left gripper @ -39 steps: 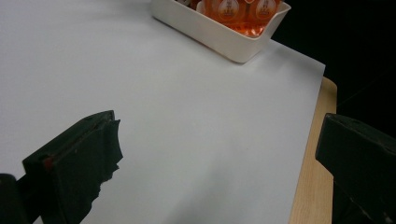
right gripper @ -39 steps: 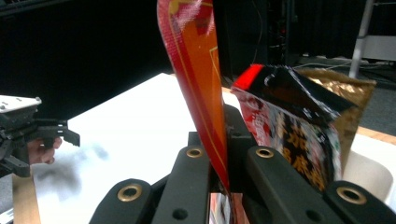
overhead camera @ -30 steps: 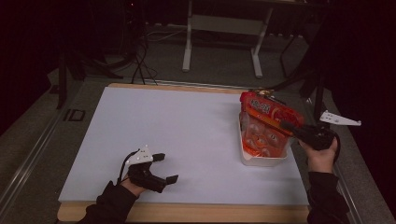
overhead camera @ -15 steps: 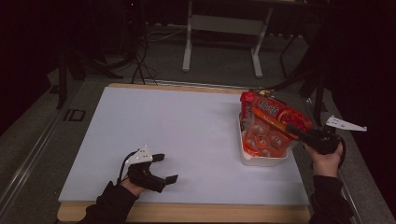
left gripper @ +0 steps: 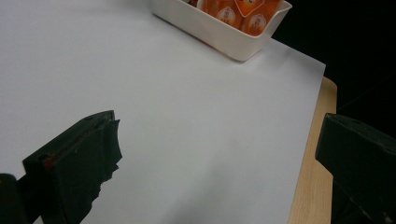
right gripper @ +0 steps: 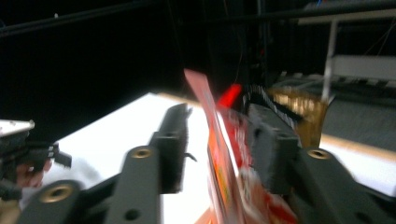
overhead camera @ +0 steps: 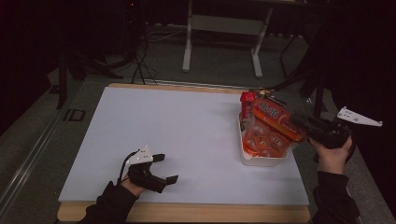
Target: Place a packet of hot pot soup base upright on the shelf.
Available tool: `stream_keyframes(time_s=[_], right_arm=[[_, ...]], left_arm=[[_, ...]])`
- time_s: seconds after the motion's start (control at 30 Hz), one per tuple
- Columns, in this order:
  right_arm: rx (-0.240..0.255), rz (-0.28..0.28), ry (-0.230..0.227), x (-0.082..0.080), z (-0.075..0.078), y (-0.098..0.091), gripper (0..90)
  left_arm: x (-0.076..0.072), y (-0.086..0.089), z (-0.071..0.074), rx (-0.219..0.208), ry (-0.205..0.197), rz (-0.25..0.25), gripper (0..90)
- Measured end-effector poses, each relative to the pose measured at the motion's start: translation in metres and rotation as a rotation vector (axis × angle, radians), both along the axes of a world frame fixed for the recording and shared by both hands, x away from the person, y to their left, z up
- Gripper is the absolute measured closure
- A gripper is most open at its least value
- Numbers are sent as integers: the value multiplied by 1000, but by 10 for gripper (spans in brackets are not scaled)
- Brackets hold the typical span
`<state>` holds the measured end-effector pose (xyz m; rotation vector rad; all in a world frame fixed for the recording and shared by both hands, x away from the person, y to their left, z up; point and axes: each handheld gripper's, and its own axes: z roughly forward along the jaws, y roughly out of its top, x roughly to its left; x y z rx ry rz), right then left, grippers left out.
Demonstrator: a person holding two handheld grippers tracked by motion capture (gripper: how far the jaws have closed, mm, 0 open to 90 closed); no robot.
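A white sheet [overhead camera: 187, 135] is covering the bench [overhead camera: 187, 212], whose wooden edge is showing along the near and far sides. Dark floor is surrounding it, with a rail [overhead camera: 32, 154] running along the left, cables [overhead camera: 140, 60] lying beyond the far edge, and a pale metal stand [overhead camera: 224, 28] standing in the unlit background. Near the right edge of the sheet a white tray [overhead camera: 261, 161] is resting, holding orange-red packets; a larger red snack bag [overhead camera: 273, 119] is lying tilted across its top. The right gripper [overhead camera: 303, 125] is hovering at the bag's right end; its jaws have just been opening, and in the right gripper view the bag's edge is standing between them, free of the left jaw, though blur hides whether the right one is touching. The left gripper [overhead camera: 161, 168] is resting on the sheet near the front left, well apart from the tray, its jaws standing wide with nothing between them.
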<state>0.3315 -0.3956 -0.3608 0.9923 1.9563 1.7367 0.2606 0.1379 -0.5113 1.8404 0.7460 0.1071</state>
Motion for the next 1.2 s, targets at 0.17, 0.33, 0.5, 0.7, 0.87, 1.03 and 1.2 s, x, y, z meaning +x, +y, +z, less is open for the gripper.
stream_keyframes(time_s=[0.17, 0.33, 0.5, 0.7, 0.87, 1.03, 1.2], right_arm=[[-1, -2, -75, -11, 25, 17, 365], [-1, 51, -98, -20, 39, 41, 276], [0, 136, -94, -25, 36, 68, 148], [-49, 206, -65, -24, 20, 97, 109], [-77, 244, -52, -24, 8, 115, 110], [-107, 265, -34, -26, -7, 129, 125], [-131, 276, -15, -28, -22, 138, 129]], left_arm=[[0, 0, 0, -1, -1, -1, 0], [-1, 0, 0, -3, -4, -2, 0], [-1, 0, 0, -3, -6, -4, 0], [-1, 0, 0, -4, -9, -8, 0], [-1, 0, 0, -4, -8, -10, 0], [-2, 1, 0, -8, -6, -7, 0], [-2, 1, 1, -7, -10, -9, 0]])
